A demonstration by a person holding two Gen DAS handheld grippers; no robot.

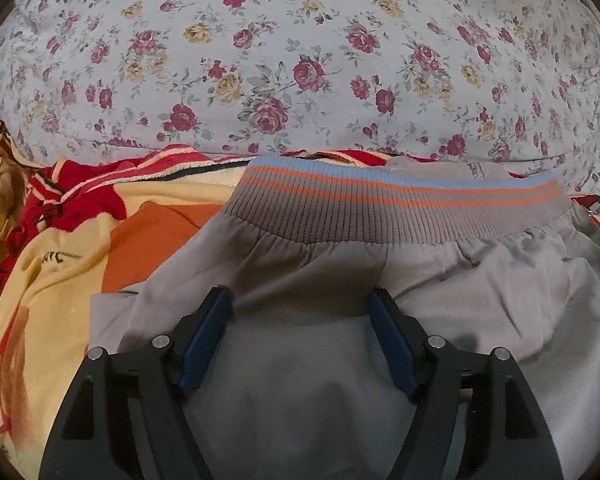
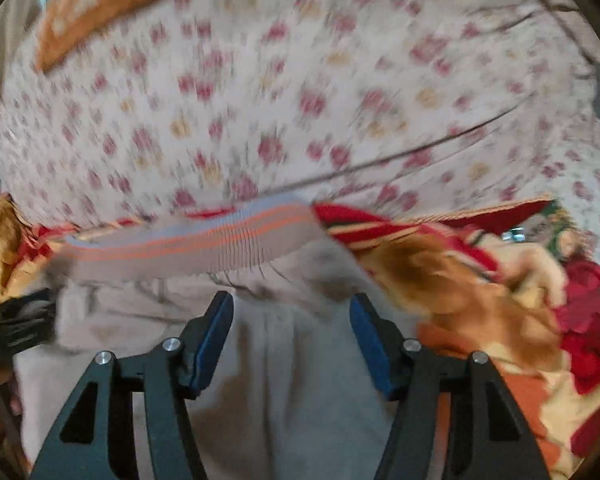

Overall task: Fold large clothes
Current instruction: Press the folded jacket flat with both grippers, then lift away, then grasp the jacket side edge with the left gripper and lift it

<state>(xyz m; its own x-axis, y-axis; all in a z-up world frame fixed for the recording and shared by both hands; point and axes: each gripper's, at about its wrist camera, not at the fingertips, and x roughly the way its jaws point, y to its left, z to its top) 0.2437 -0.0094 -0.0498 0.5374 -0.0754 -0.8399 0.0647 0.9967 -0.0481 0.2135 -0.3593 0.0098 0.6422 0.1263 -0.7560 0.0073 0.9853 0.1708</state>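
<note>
It was a home, most likely a bedroom. A floral bedsheet (image 1: 300, 60) with red and yellow roses covered a soft, wide surface. Over it lay a red, yellow and orange printed blanket (image 1: 60, 248). At the far edge an orange patterned cushion (image 2: 112, 4) seemed to rest, though that view was blurred.

Beyond the grey trousers' ribbed waistband (image 1: 396, 204) the flowered bedsheet (image 1: 300, 60) lies flat and bare, room enough for either hand-held gripper to sweep across. To the left a rumpled red-and-yellow blanket (image 1: 60, 240) bunches against the trousers; in the right wrist view it heaps up on the right as well (image 2: 500, 300). An orange pillow (image 2: 112, 4) sits at the far left corner.
</note>
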